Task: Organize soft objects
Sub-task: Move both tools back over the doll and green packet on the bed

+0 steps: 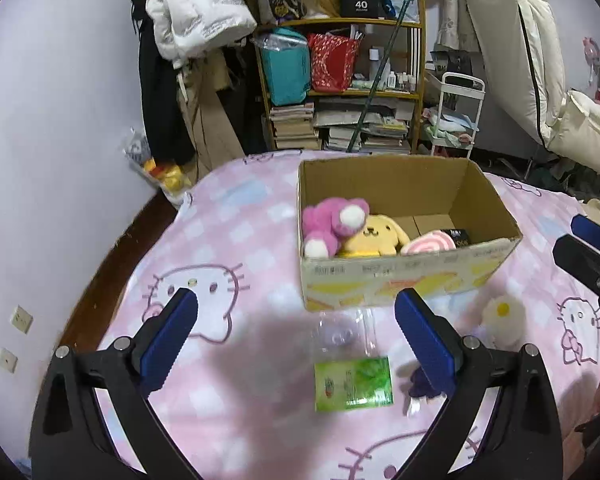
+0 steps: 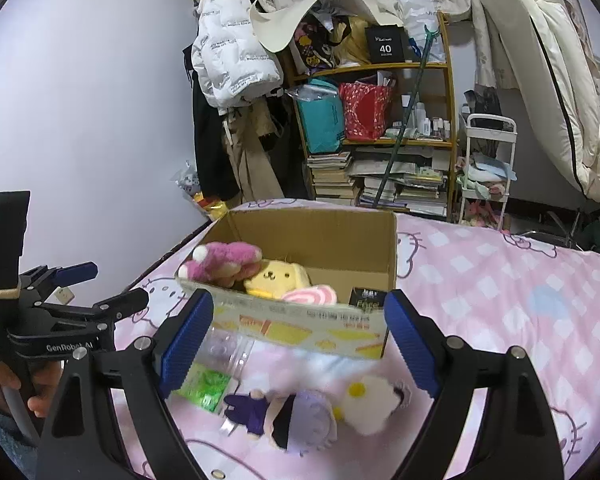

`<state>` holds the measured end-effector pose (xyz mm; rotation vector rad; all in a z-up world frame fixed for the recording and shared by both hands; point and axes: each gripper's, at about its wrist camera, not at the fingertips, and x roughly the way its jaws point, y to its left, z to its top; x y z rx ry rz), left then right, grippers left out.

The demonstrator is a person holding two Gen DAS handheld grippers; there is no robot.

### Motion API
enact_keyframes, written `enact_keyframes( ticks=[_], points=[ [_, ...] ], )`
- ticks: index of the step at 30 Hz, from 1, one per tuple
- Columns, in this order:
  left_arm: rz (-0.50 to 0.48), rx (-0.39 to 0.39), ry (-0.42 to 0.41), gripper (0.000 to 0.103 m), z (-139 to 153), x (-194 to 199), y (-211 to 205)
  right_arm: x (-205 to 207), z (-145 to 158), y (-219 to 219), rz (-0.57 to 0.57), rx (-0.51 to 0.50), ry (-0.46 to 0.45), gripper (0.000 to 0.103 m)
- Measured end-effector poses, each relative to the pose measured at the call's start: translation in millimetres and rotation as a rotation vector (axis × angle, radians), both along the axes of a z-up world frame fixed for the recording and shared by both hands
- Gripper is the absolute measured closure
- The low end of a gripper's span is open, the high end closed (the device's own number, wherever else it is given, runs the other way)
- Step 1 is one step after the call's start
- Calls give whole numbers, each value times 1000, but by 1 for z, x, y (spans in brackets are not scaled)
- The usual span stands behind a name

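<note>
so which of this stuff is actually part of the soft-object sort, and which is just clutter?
Job:
- cardboard box
- pink plush, yellow plush and pink swirl cushion, already in the box
- purple doll and white egg plush, on the bed in front of the box
- left gripper, right gripper, both open and empty

Lying about:
- green packet
- clear plastic bag
- bookshelf
- white jacket

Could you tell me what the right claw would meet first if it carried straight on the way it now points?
Probably the near wall of the cardboard box, which fills the gap ahead of the open right claw; the doll lies lower, likely beneath that line.
</note>
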<state>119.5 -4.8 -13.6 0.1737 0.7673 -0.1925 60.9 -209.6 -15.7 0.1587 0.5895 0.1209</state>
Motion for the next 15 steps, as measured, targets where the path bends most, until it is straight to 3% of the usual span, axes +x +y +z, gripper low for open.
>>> enact_keyframes(
  ticks=[5,15],
  points=[
    [5,-1,21,5,-3,-16,7,-16,-4,3,-9,7,10,3],
    [13,-24,29,5,-4,-32,14,-34,-13,16,-14,2,27,0]
  ],
)
